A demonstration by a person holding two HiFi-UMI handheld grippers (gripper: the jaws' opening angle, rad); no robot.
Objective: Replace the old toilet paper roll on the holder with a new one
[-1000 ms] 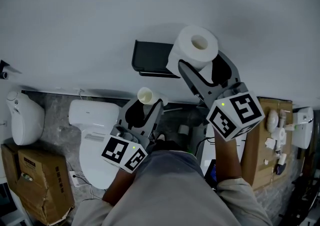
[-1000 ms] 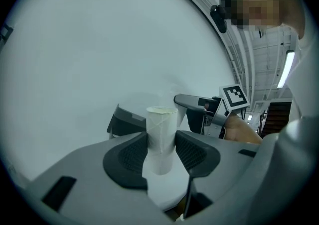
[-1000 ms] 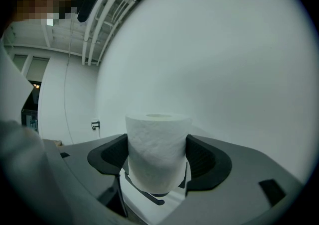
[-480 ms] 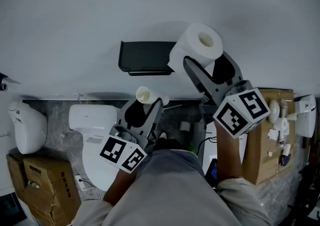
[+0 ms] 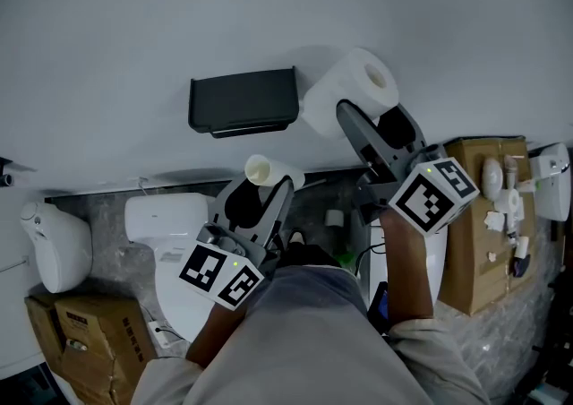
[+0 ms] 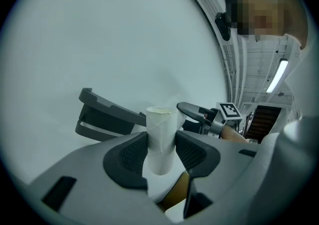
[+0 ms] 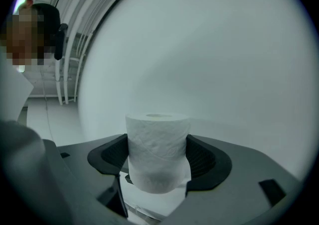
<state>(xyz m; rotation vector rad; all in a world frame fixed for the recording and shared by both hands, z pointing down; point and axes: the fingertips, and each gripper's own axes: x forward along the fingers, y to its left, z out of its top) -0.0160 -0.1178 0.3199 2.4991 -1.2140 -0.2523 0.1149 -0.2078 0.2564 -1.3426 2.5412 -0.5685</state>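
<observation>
A black paper holder (image 5: 242,100) hangs on the white wall, with no roll on it. My right gripper (image 5: 372,116) is shut on a full white toilet roll (image 5: 351,90), held just right of the holder's end and tilted. In the right gripper view the roll (image 7: 158,152) stands between the pads of that gripper (image 7: 158,162). My left gripper (image 5: 260,193) is shut on an empty cardboard tube (image 5: 269,170), below the holder. The left gripper view shows the tube (image 6: 161,139) pinched upright in the gripper (image 6: 161,152), the holder (image 6: 107,117) beyond it at left.
Below stand a white toilet (image 5: 170,233), a white bin-like unit (image 5: 54,246) and a cardboard box (image 5: 76,331) at left. A second box (image 5: 479,215) with small white items stands at right. The person's body fills the bottom centre.
The right gripper has rolled and swung rightwards, so the full roll no longer overlaps the holder's right end. The holder sits further left in the head view. The left gripper keeps its hold.
</observation>
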